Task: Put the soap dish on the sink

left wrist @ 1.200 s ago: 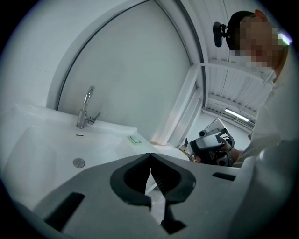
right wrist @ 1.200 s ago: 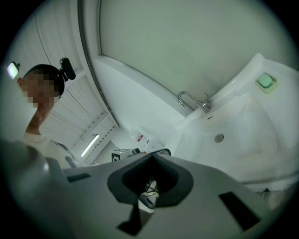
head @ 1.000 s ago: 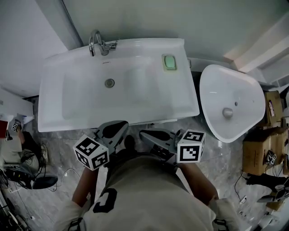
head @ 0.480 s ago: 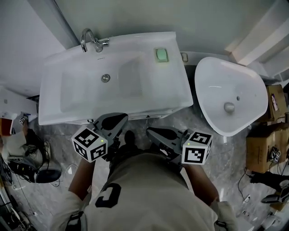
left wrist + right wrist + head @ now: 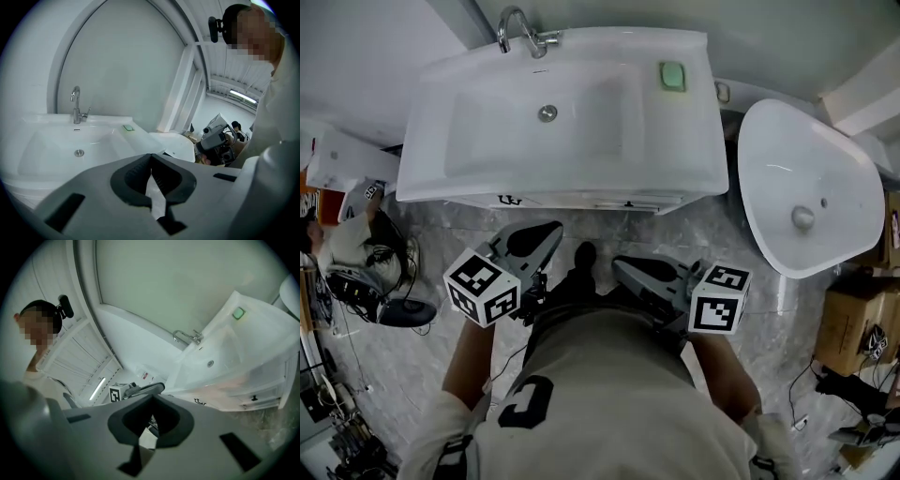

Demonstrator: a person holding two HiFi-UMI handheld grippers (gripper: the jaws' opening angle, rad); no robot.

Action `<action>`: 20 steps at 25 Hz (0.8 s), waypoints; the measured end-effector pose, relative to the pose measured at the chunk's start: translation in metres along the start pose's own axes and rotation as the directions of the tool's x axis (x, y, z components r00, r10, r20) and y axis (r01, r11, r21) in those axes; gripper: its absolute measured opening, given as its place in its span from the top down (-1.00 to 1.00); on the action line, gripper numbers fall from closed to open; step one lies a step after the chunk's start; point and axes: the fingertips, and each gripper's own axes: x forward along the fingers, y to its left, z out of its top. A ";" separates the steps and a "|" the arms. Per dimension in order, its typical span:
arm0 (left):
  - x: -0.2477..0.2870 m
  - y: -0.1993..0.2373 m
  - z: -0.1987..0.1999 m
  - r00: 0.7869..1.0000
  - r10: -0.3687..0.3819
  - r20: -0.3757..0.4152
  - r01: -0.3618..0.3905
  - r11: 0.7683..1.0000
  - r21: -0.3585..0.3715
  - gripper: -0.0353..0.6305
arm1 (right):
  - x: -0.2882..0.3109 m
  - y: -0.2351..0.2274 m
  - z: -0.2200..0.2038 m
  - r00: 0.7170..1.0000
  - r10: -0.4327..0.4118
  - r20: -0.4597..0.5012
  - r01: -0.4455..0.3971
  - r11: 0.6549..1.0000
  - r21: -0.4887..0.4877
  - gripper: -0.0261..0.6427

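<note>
A green soap dish (image 5: 672, 76) rests on the back right corner of the white sink (image 5: 694, 159), to the right of the basin and far from the chrome tap (image 5: 521, 28). Both grippers are held low in front of the sink, short of its front edge, and apart from the dish. My left gripper (image 5: 546, 232) is shut and empty, and so is my right gripper (image 5: 623, 267). The left gripper view shows the dish (image 5: 128, 127) beyond the shut left gripper (image 5: 151, 155). The right gripper view, rolled sideways, has the dish (image 5: 239, 313) far past the shut right gripper (image 5: 152, 397).
A second white basin (image 5: 806, 202) lies on the floor right of the sink. Cardboard boxes (image 5: 853, 328) stand at the far right. Cables and gear (image 5: 375, 281) clutter the marble floor at the left. A wall closes off the space behind the sink.
Both grippers have drawn back from the sink's front edge, so a strip of floor now shows between them and it. Their jaws stay shut and empty. The soap dish has not moved.
</note>
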 end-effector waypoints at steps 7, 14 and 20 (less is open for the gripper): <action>-0.036 0.032 -0.011 1.000 -0.004 0.021 0.005 1.000 -0.017 0.83 | 0.041 0.007 -0.003 0.999 -0.036 -0.005 0.036 0.999 -0.002 0.89; -0.080 0.081 -0.028 0.998 -0.017 0.060 0.021 0.997 -0.070 0.83 | 0.110 0.022 -0.015 0.995 -0.088 -0.044 0.087 0.996 -0.027 0.89; -0.090 0.099 -0.041 0.997 -0.062 0.049 0.065 0.996 -0.058 0.83 | 0.141 0.026 -0.026 0.990 -0.140 -0.027 0.139 0.990 -0.037 0.89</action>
